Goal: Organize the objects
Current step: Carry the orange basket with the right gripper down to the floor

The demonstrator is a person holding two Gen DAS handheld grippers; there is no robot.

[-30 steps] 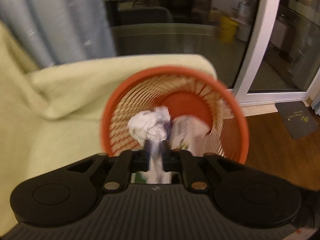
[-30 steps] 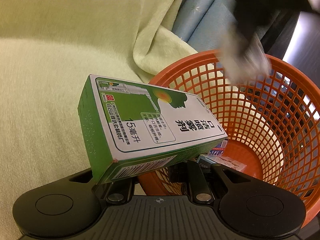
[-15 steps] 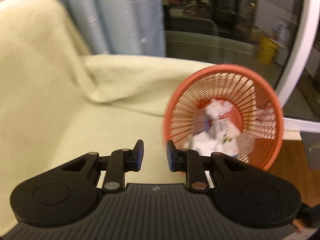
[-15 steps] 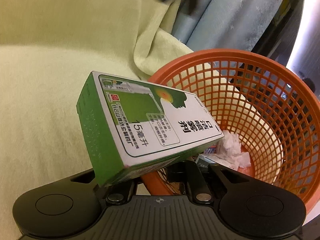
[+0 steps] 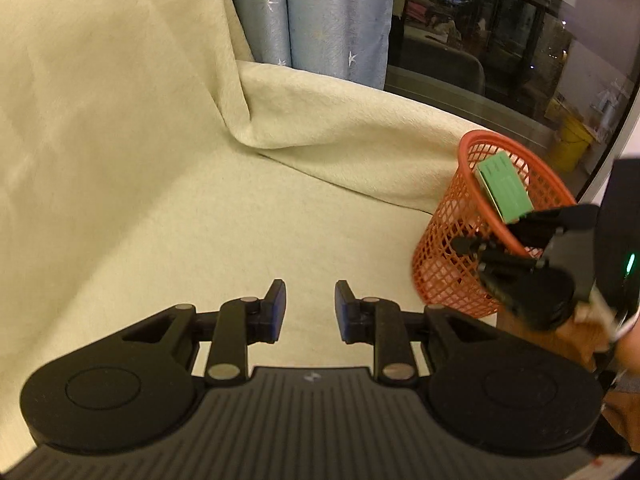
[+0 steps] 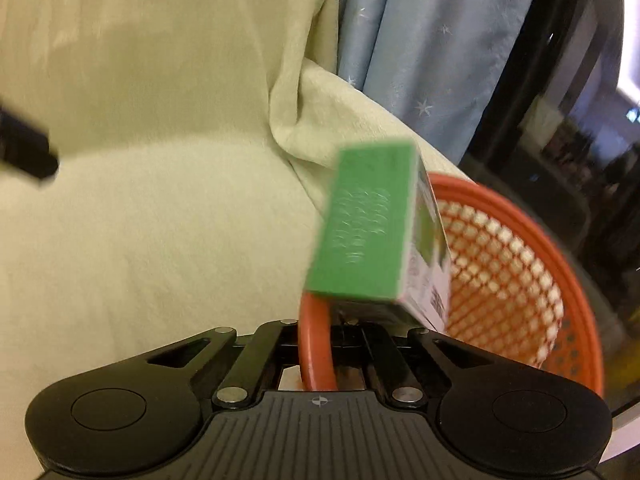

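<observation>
1. Box (image 5: 505, 185): it sits tilted in the orange basket (image 5: 448, 276), right of the sofa cover (image 5: 160, 200).
2. My left gripper (image 5: 310, 307) hangs partly open, empty.
3. My right gripper (image 6: 320, 354) is clamped on the basket's rim; next I need somewhere to set it.

Green box (image 6: 372, 232) blurred; its print perhaps unreadable; basket (image 6: 520, 240) bottom hidden

A matt, slightly fuzzy pale cloth cover (image 5: 168, 184) drapes the sofa, the orange basket (image 5: 448, 264) is smooth plastic mesh, the green box (image 6: 372, 232) looks like glossy printed cardboard, and the far curtain (image 5: 320, 16) is soft blue fabric.
</observation>
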